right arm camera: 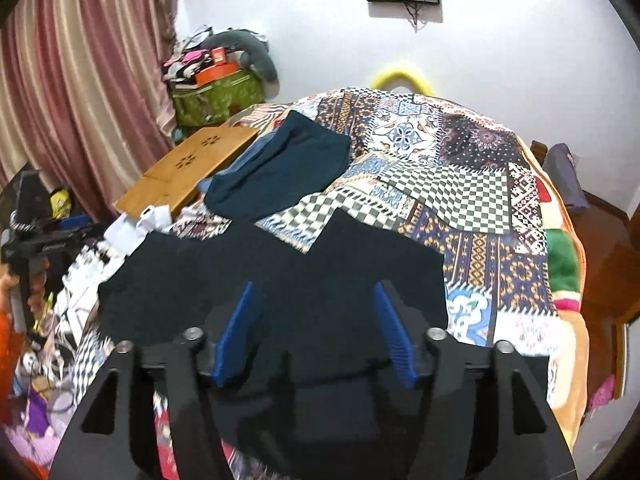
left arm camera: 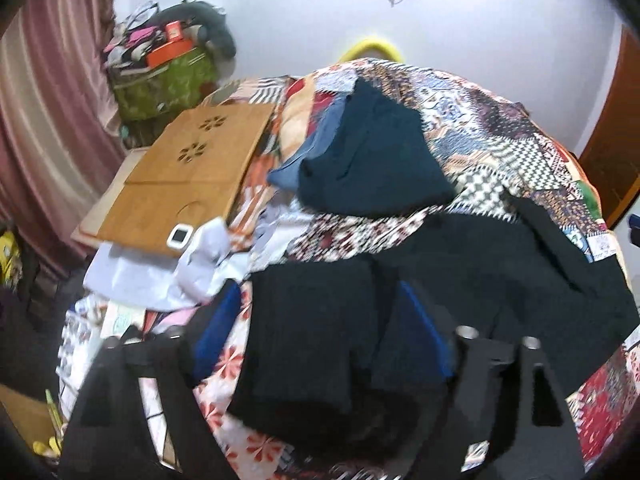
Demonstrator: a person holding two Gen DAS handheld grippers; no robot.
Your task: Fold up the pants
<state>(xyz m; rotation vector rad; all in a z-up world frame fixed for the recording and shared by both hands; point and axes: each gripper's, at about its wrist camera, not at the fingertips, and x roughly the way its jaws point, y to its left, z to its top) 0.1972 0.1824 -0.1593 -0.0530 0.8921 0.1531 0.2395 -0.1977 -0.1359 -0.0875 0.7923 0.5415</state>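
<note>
Black pants (left arm camera: 480, 264) lie spread on a patchwork bedspread (left arm camera: 500, 128); they also show in the right wrist view (right arm camera: 280, 264). My left gripper (left arm camera: 316, 320) is open, its blue pads (left arm camera: 424, 332) spread either side of a fold of the black fabric, which rises between them. My right gripper (right arm camera: 316, 320) is open, its blue pads (right arm camera: 236, 332) wide apart over the near edge of the pants; the cloth lies loose between them. A dark teal garment (left arm camera: 372, 156) lies folded further back; it also shows in the right wrist view (right arm camera: 280, 172).
A wooden lap tray (left arm camera: 188, 168) with a small white device (left arm camera: 180, 235) sits at the bed's left. White cloth (left arm camera: 160, 276) lies beside it. A green bag (left arm camera: 160, 84) with clutter stands by the pink curtain (left arm camera: 44, 128). Wooden furniture (right arm camera: 608, 240) is at the right.
</note>
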